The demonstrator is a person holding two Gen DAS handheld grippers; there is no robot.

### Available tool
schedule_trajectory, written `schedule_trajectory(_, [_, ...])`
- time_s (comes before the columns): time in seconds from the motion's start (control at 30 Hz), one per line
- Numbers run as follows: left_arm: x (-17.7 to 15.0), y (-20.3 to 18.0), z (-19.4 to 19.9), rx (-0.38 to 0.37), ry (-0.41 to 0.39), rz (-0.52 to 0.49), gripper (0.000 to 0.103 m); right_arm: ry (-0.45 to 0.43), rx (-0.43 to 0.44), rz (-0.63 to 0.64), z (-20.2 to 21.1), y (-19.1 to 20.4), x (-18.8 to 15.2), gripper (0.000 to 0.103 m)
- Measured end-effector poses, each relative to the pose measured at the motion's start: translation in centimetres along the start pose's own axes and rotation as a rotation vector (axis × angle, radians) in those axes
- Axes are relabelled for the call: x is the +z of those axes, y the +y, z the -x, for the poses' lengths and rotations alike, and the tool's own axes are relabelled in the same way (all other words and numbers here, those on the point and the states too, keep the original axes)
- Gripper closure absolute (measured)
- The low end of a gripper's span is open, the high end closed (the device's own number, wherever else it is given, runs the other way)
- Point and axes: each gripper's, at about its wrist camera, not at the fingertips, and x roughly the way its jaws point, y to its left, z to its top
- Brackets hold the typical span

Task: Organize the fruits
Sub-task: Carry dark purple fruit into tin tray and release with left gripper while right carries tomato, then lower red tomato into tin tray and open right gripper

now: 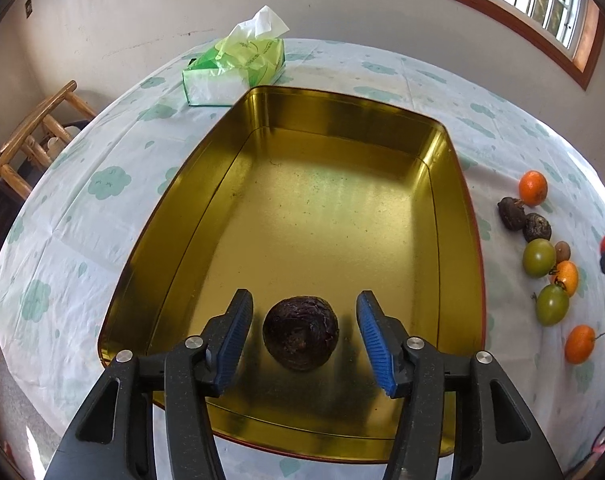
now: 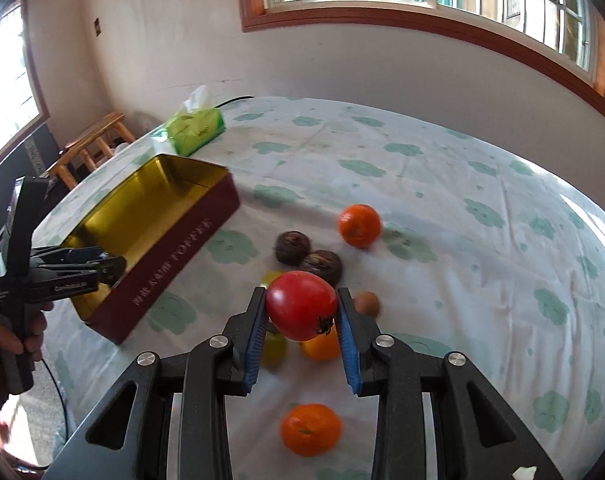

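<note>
The tin (image 2: pixel 170 256) has a dark red outer wall with gold lettering along the side: "TOFFEE" reads fine, but the Chinese characters beside it are too blurry for me to make out. The left tongs (image 2: pixel 114 266) have a small white word on the side that looks like "Goodbotch", though I'm not sure of it. The green tissue pack (image 1: pixel 238 72) has print on it too, too small to read.

The left tongs (image 1: pixel 300 332) are spread wide over the near end of the gold-lined tin (image 1: pixel 458 184), gripping nothing. A dark wrinkly fruit (image 1: pixel 301 334) sits on the tin floor right between the two blue pads (image 1: pixel 232 340), with a gap on each side so neither one touches it.

The right tongs (image 2: pixel 301 308) are clamped on a red tomato (image 2: pixel 301 305), held up off the table above the fruit pile.

The rest is on the cloud-print tablecloth (image 2: pixel 442 168) to the right of the tin: three oranges (image 2: pixel 359 225), two dark fruits (image 2: pixel 293 247) touching each other, two green tomatoes (image 1: pixel 539 258), a little brown one (image 2: pixel 367 303) and a small yellow-orange fruit (image 1: pixel 566 277). The tissue pack sits just past the tin's far corner.
</note>
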Motion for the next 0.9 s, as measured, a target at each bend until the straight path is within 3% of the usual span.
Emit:
schedule_trajectory(0.17, [0.3,1.4,2.9,-0.01,-0.086,0.032,0.037,0.014,0.109,0.123,-3.2,6.1,3.2,0.072])
schedule_trajectory(0.33, [0.3,3.7,5.0,0.114,-0.161,0.054,0.037,0.076,0.164,0.21,-7.2,10.7,5.5,0.072])
schedule_trajectory(0.67, [-0.5,8.2,4.3,0.192,-0.083,0.19,0.037,0.204,0.126,0.342,-13.3,15.1,5.9,0.072])
schedule_trajectory(0.9, [-1.0,9.0,4.2,0.18,-0.053,0.225,0.037,0.231,0.111,0.374,-14.2,15.6,5.6,0.071])
